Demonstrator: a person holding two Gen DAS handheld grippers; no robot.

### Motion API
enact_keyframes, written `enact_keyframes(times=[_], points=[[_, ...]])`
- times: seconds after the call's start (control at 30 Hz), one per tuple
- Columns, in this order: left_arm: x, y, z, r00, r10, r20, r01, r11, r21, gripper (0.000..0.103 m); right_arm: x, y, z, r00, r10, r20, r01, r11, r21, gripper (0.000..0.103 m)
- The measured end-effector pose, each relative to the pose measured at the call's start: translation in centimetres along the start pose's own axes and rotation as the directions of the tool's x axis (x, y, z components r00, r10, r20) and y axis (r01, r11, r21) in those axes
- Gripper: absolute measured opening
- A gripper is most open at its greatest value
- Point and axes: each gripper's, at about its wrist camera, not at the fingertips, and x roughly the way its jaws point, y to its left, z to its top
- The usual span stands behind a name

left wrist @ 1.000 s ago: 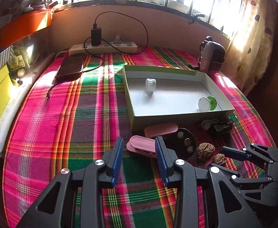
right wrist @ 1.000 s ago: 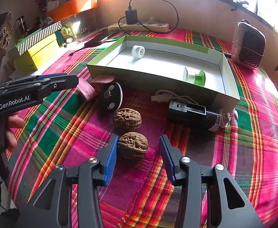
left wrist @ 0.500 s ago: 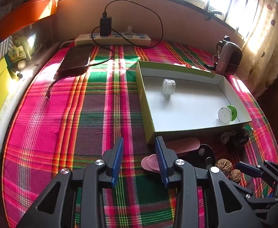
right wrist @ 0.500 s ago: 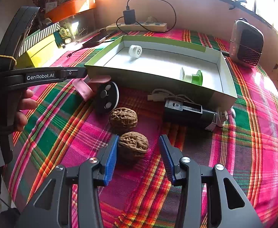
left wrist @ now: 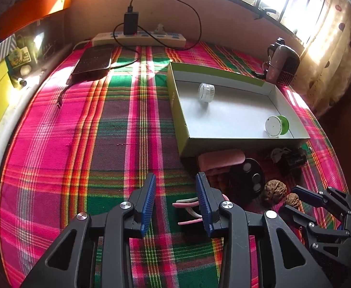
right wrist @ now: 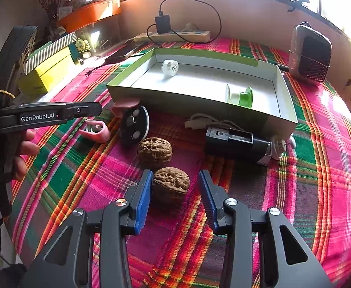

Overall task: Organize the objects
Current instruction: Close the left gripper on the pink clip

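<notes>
Right wrist view: a pink-and-green plaid cloth [right wrist: 319, 168] covers the table under a bright window, with an open box [right wrist: 199, 96] beyond. My right gripper [right wrist: 174, 187] is closing; the nearer walnut [right wrist: 170, 183] sits between its jaws, touching the left pad, clear of the right. My left gripper [left wrist: 175, 198] stands open, a pink clip [left wrist: 187, 207] by its right finger.

Two walnuts [right wrist: 155, 152], one box [right wrist: 199, 98]

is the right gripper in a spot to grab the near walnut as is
Probably yes. The near walnut already sits between the right gripper fingers, whose jaws are closing; one pad touches or nearly touches it, the other is still apart. The second walnut behind it looks clear of the fingers.
</notes>
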Motion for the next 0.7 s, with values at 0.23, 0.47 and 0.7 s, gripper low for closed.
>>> enact_keyframes(times=[0.23,0.47,0.7], points=[[-0.6,-0.7,-1.1,1.000,-0.016,-0.011,0.017,0.999,0.032,0.032,-0.1,-0.1,-0.1,1.000,-0.001,0.003,0.001,1.000,0.005,0.039],[-1.6,-1.1,-2.3,0.999,-0.033,-0.018,0.034,0.998,0.062,0.032,-0.1,-0.3,-0.2,1.000,-0.007,0.003,0.006,1.000,0.011,0.039],[-2.8,-1.6,-3.1,1.000,-0.020,0.012,0.018,0.993,0.118,0.032,-0.1,-0.3,-0.3,1.000,-0.007,0.002,0.007,1.000,0.009,0.039]])
